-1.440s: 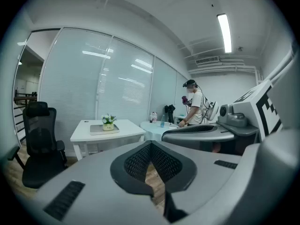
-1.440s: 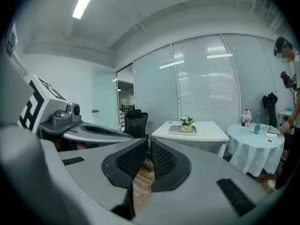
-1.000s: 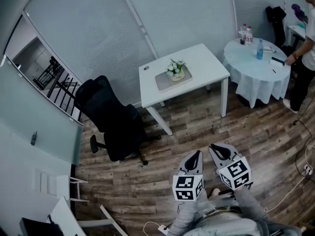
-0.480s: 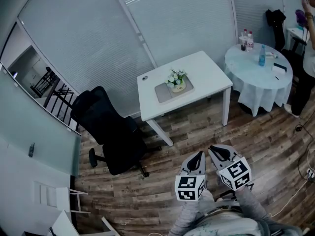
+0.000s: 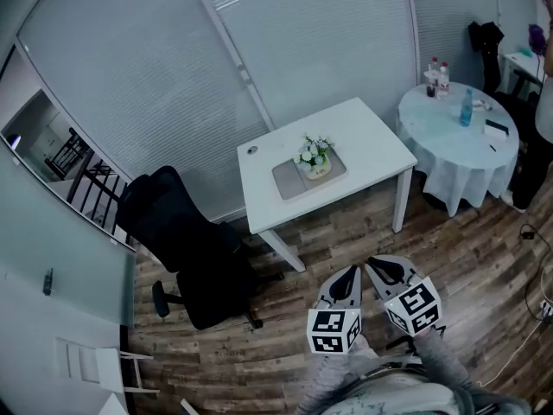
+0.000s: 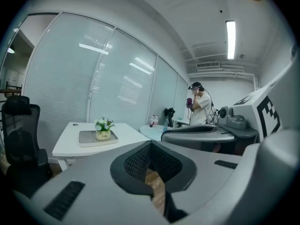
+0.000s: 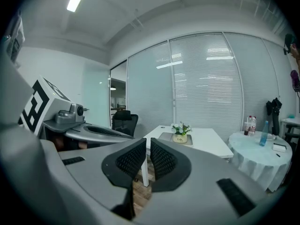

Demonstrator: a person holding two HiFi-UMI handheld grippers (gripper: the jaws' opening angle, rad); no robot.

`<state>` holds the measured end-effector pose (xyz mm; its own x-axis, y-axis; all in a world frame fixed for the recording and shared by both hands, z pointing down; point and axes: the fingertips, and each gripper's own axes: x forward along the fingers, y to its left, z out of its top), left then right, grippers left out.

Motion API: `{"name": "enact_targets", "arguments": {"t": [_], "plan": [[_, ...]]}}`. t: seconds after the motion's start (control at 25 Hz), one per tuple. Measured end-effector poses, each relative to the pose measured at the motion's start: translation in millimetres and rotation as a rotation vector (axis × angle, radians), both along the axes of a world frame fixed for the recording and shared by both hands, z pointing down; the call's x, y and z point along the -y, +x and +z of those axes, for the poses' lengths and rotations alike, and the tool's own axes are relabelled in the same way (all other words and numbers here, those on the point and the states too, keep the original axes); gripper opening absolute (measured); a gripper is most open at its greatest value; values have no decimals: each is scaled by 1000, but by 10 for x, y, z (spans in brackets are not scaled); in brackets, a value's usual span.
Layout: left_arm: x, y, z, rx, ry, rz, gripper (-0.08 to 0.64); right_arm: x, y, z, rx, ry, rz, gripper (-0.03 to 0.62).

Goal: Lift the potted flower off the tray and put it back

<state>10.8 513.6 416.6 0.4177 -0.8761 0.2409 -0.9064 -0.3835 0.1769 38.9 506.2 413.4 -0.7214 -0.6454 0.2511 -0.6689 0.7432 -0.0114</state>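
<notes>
A small potted flower (image 5: 313,156) with white blooms stands on a grey tray (image 5: 292,181) on the white table (image 5: 367,137), far ahead of me. Both grippers are held low over the wooden floor, well short of the table. My left gripper (image 5: 349,272) and my right gripper (image 5: 374,265) are both shut, side by side, with nothing between their jaws. In the left gripper view the flower (image 6: 103,126) sits on its tray (image 6: 88,138) beyond the shut left gripper (image 6: 150,145). In the right gripper view the flower (image 7: 180,131) appears just above the shut right gripper (image 7: 148,143).
A black office chair (image 5: 186,240) stands left of the table. A round table with a white cloth (image 5: 462,137) carries bottles at the right. A person (image 6: 200,106) stands by the far right wall. Blinds cover the glass wall behind.
Both grippers have travelled forward over the floor towards the white table, which now sits lower and nearer in the head view. Their jaws stayed shut.
</notes>
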Motion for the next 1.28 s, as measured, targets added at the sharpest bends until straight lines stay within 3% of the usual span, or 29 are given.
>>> {"name": "enact_targets", "arguments": {"t": [0.32, 0.76, 1.28], "plan": [[357, -342, 21, 20, 0, 34, 11, 382, -353, 8, -5, 11, 23, 40], [626, -704, 157, 4, -36, 13, 11, 665, -581, 131, -14, -22, 37, 40], [1518, -836, 47, 1, -17, -53, 12, 1553, -820, 38, -16, -14, -61, 40]]}}
